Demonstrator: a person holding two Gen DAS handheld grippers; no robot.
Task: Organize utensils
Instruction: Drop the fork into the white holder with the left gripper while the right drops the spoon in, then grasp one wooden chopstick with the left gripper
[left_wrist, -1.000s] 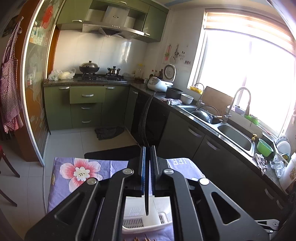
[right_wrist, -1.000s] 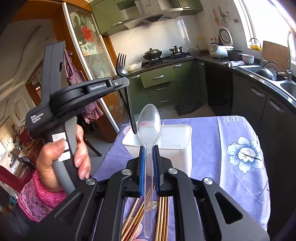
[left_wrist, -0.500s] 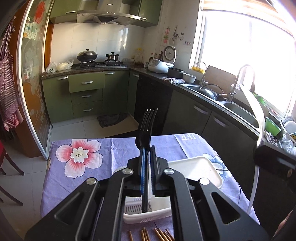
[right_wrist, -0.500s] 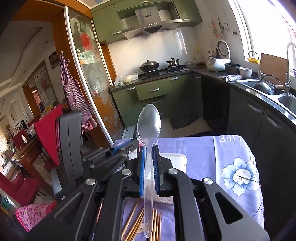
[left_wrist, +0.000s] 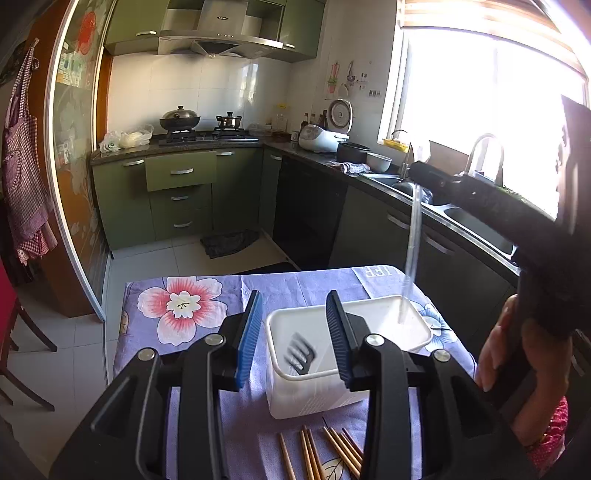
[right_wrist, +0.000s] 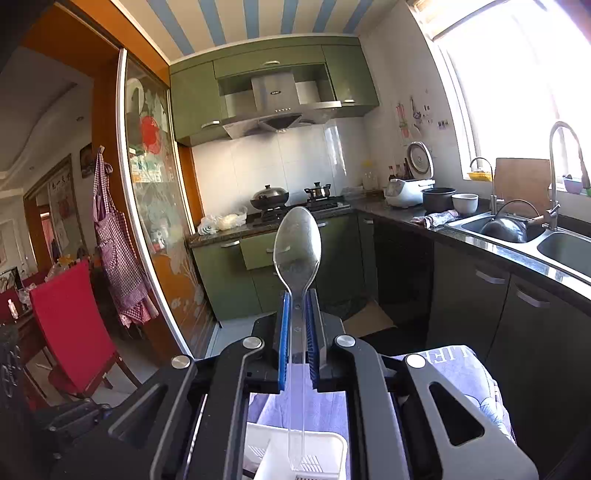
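The left hand-held gripper (left_wrist: 293, 334) hangs over the white bin (left_wrist: 369, 321) with its blue-padded jaws spread wide and nothing between them. A black fork (left_wrist: 300, 355) — blurred — sits inside the bin's near end, tines up. The bin stands on the tabletop (left_wrist: 303, 284), which is covered with a purple flowered cloth; wooden chopsticks (left_wrist: 325, 450) lie loose on the cloth just in front of the bin.

The right hand-held gripper (right_wrist: 298, 325) is clamped on the handle of a clear plastic spoon (right_wrist: 297, 247), bowl pointing up. The handle runs down between the jaws, and its lower end reaches into the bin (right_wrist: 325, 443) — in the left wrist view it touches down at the bin's far end.
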